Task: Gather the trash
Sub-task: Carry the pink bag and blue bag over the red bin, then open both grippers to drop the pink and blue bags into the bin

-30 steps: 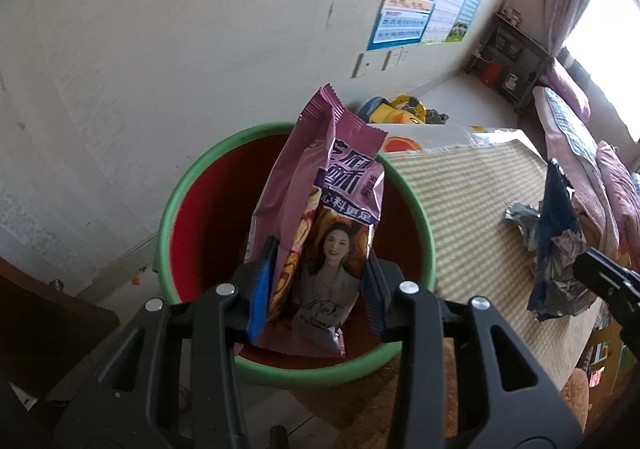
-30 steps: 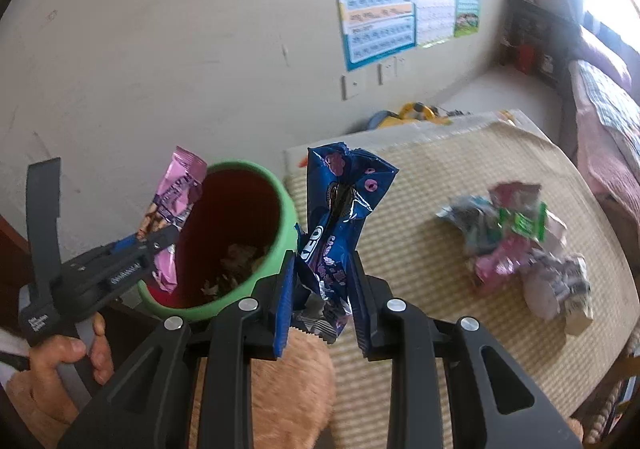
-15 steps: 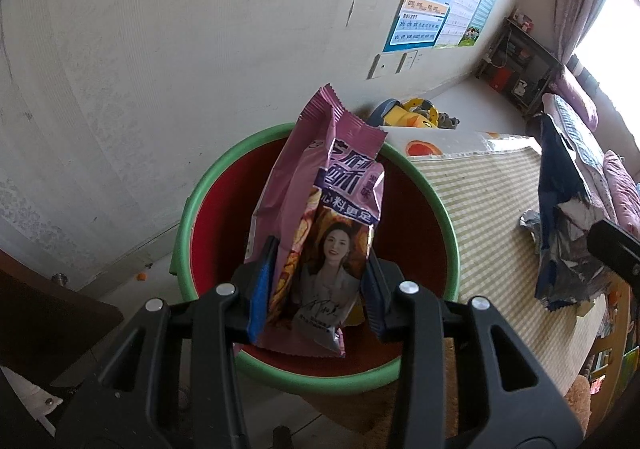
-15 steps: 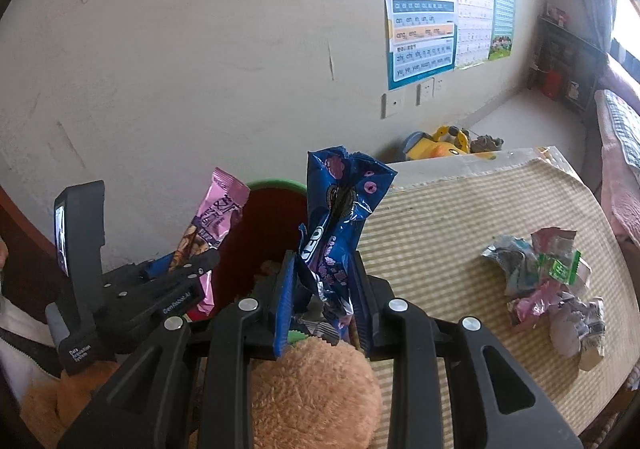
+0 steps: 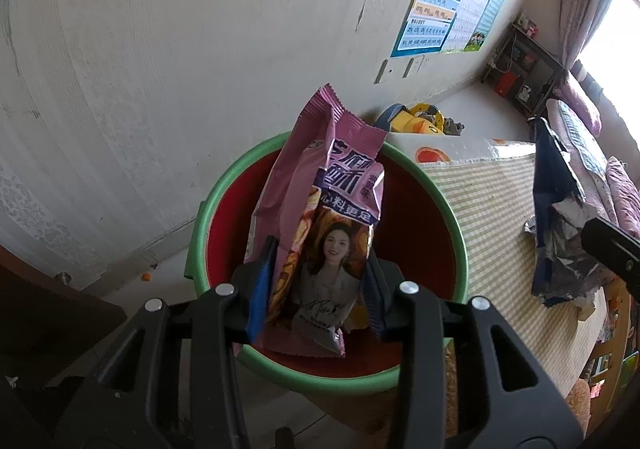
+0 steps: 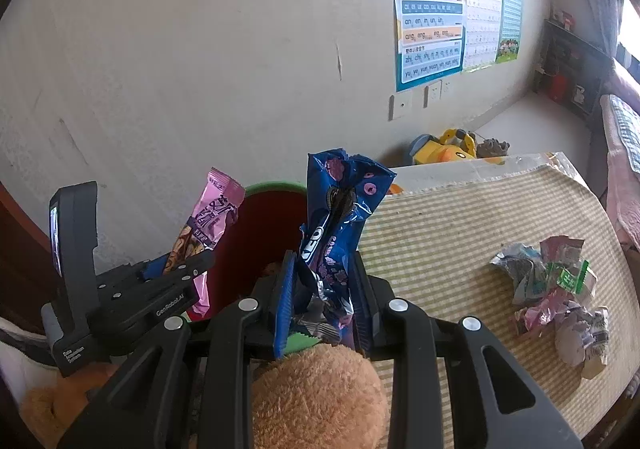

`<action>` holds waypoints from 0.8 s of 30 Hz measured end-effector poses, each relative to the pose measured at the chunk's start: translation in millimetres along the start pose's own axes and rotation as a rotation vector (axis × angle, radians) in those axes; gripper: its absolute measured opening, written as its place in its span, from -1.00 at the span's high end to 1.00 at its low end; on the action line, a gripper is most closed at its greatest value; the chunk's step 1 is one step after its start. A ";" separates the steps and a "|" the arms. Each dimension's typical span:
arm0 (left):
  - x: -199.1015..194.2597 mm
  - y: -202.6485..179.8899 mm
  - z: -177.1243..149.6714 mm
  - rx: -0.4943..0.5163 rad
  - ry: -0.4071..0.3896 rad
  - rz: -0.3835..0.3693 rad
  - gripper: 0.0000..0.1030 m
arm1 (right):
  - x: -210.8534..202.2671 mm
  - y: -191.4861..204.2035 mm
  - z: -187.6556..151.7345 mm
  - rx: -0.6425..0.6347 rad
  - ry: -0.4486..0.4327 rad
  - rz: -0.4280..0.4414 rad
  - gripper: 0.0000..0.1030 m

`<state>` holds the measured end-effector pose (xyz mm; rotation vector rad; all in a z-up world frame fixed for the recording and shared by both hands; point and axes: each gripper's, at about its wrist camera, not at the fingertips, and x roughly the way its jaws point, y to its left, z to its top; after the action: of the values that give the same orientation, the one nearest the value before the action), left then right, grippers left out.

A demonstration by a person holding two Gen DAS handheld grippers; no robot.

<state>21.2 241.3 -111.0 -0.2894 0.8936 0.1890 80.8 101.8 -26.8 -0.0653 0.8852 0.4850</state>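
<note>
My left gripper is shut on a pink snack wrapper and holds it upright over the red inside of a green-rimmed bin. My right gripper is shut on a blue Oreo wrapper, held upright beside the bin at the table's left end. The left gripper and its pink wrapper show in the right wrist view; the blue wrapper shows at the right of the left wrist view. A pile of crumpled wrappers lies on the table.
The table has a yellow checked cloth. A brown plush toy lies under my right gripper. A white wall with posters is behind the bin. A yellow toy sits on the floor beyond.
Both grippers have moved left toward the bin with their wrappers held. The blue wrapper now sits closer to the bin's rim; the pile on the table has slid right in view.
</note>
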 end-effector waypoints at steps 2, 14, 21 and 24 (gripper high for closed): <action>-1.0 0.6 -0.3 -0.002 -0.002 0.001 0.27 | 2.4 1.2 -0.2 -0.007 0.004 0.003 0.48; -0.3 1.0 -2.1 -0.012 0.006 0.002 0.27 | 15.5 14.0 3.9 -0.050 0.027 0.015 0.48; 6.5 4.9 -2.3 -0.029 0.030 -0.008 0.27 | 20.0 22.0 4.7 -0.080 0.031 0.002 0.47; 8.5 5.4 -0.3 -0.028 0.035 -0.009 0.27 | 23.0 22.7 4.1 -0.084 0.038 0.003 0.47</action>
<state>24.7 246.7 -118.8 -0.3235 0.9248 0.1892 86.2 131.8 -38.4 -0.1501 0.9019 0.5252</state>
